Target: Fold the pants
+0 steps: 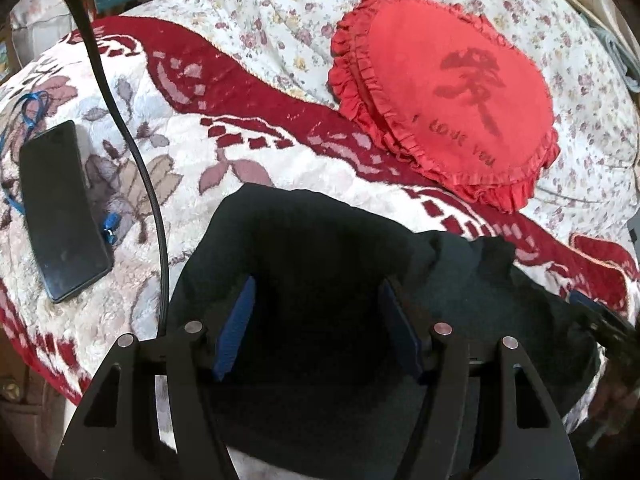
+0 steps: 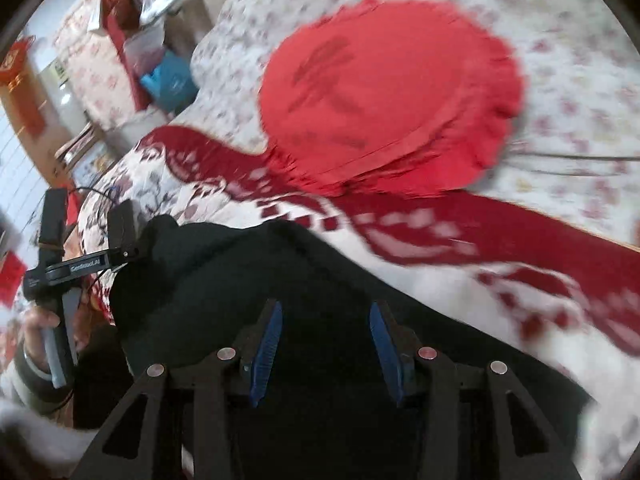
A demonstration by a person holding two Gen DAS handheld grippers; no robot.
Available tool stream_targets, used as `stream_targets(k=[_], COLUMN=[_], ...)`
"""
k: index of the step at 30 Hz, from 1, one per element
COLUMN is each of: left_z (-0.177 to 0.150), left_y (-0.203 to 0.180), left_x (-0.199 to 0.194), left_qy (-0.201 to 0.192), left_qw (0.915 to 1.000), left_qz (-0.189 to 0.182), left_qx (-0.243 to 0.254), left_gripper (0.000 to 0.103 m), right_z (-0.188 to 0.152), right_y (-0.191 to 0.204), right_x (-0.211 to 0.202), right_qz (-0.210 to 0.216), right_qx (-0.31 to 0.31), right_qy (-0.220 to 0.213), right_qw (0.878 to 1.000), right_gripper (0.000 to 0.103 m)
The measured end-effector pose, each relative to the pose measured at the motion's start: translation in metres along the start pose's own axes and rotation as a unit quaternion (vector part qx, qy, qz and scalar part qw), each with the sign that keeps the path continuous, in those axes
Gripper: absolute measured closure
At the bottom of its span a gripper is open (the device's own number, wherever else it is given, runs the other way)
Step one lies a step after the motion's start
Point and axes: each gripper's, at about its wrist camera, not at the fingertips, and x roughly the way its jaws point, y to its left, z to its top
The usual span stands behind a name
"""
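Black pants lie bunched on a white and red flowered blanket on the bed. They also show in the right wrist view. My left gripper is open, its blue pads apart just above the dark cloth. My right gripper is open above the pants too, with nothing between its pads. The left gripper shows in the right wrist view at the pants' left end. The right wrist view is blurred by motion.
A red heart-shaped frilled cushion lies beyond the pants. A black phone with a blue strap lies at left. A black cable runs across the blanket. A blue bag and clutter stand beside the bed.
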Motion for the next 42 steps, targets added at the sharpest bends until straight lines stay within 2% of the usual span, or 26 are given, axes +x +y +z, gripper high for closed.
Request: stream_targets(k=[3,5,7,13,16,19,21,22,23,25,27,29,32,35,38,42], left_z=[0.004,0.010,0.015,0.038,0.044,0.044,0.042,0.041,0.041,0.039,0.037,0.035,0.031,0.020,0.004,-0.015], left_y=[0.000,0.004,0.008,0.017,0.020,0.022,0.023,0.024,0.027,0.033,0.039,0.045,0.047,0.052,0.060,0.070], left_x=[0.004,0.007,0.012,0.029,0.040,0.041,0.035,0.033,0.030,0.024,0.018,0.007,-0.003,-0.015,-0.022,-0.027], left_qy=[-0.004,-0.008,-0.005,-0.007,-0.001,0.003,-0.003,-0.004,-0.004,-0.007,-0.013,-0.024,-0.029,-0.029,-0.020,-0.003], left_qw=[1.0000,1.0000,0.9999,0.9996,0.9992,0.9989,0.9991,0.9990,0.9989,0.9985,0.9977,0.9966,0.9965,0.9960,0.9961,0.9954], left_qz=[0.003,0.004,0.001,0.009,0.014,0.010,0.011,0.011,0.010,0.009,0.012,0.012,0.006,-0.005,-0.005,-0.006], left_qx=[0.004,-0.001,-0.009,-0.027,-0.039,-0.046,-0.042,-0.042,-0.045,-0.054,-0.066,-0.077,-0.079,-0.084,-0.086,-0.095], left_gripper=[0.039,0.039,0.039,0.039,0.039,0.039,0.039,0.039,0.039,0.039,0.039,0.039,0.039,0.039,0.039,0.039], right_z=[0.009,0.008,0.010,0.048,0.059,0.051,0.042,0.040,0.039,0.036,0.033,0.028,0.018,-0.002,-0.029,-0.057], right_y=[0.004,0.003,0.006,0.012,0.005,-0.010,-0.016,-0.017,-0.017,-0.014,-0.007,0.013,0.048,0.076,0.099,0.137], right_x=[0.042,0.058,0.061,0.035,0.053,0.078,0.076,0.072,0.065,0.042,0.023,0.009,0.009,0.005,0.004,0.021], right_qz=[-0.008,-0.004,-0.021,-0.035,-0.075,-0.063,-0.059,-0.063,-0.070,-0.065,-0.035,0.003,0.037,0.091,0.096,0.069], right_qx=[-0.015,-0.025,-0.040,-0.060,-0.065,-0.028,-0.010,-0.006,-0.004,0.009,0.021,0.003,-0.034,-0.055,-0.092,-0.166], right_qy=[0.033,0.047,0.052,-0.005,0.002,0.046,0.044,0.039,0.032,0.002,-0.024,-0.028,-0.009,0.003,0.013,0.021], right_qw=[0.999,0.999,0.998,0.998,0.995,0.997,0.997,0.997,0.997,0.998,0.999,1.000,0.999,0.994,0.991,0.984], right_gripper=[0.062,0.095,0.097,0.098,0.098,0.098,0.096,0.088,0.071,0.054,0.054,0.054,0.054,0.054,0.054,0.054])
